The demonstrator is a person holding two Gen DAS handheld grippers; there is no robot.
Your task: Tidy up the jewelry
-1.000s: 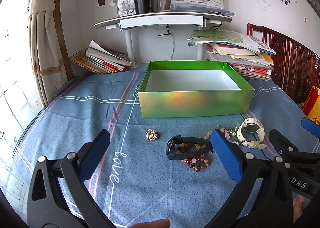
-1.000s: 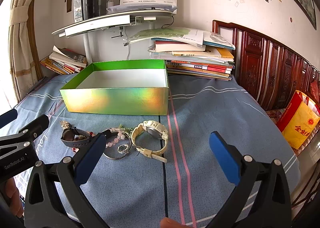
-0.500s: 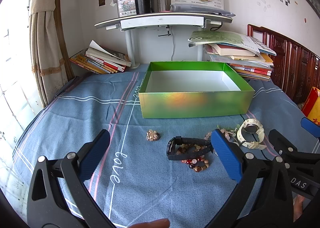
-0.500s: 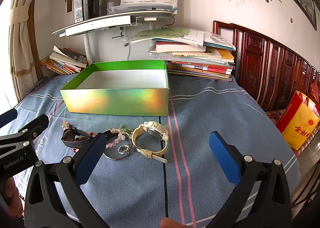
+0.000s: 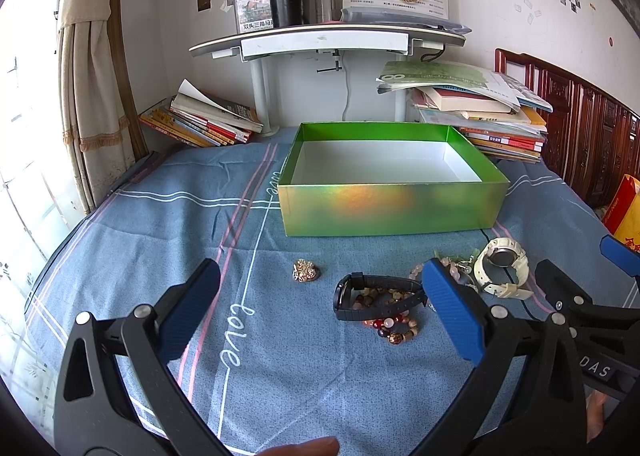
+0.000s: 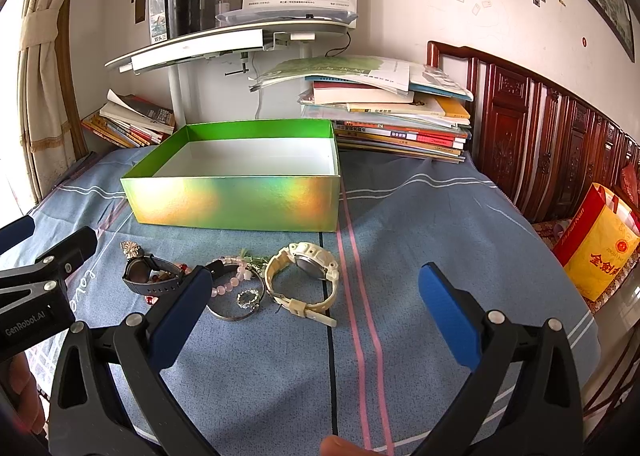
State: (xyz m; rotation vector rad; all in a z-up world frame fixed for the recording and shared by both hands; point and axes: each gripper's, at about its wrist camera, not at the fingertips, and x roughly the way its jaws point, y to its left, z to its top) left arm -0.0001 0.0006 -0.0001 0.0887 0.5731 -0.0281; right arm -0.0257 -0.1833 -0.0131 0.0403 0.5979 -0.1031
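Note:
An empty shiny green box (image 5: 392, 211) (image 6: 236, 203) stands on the blue cloth. In front of it lie a gold brooch (image 5: 306, 271) (image 6: 131, 249), a black watch (image 5: 376, 298) (image 6: 150, 278) over a brown bead bracelet (image 5: 390, 330), a pink bead bracelet (image 6: 230, 276), a silver bangle (image 6: 240, 306) and a cream watch (image 5: 502, 268) (image 6: 308, 280). My left gripper (image 5: 320, 316) is open and empty, just before the black watch. My right gripper (image 6: 312, 320) is open and empty, just before the cream watch.
Book stacks (image 5: 204, 121) (image 6: 392, 115) lie behind the box on both sides, under a white shelf (image 5: 328, 39). A carved wooden headboard (image 6: 540, 135) runs along the right. A yellow and red bag (image 6: 596, 244) stands at the right edge.

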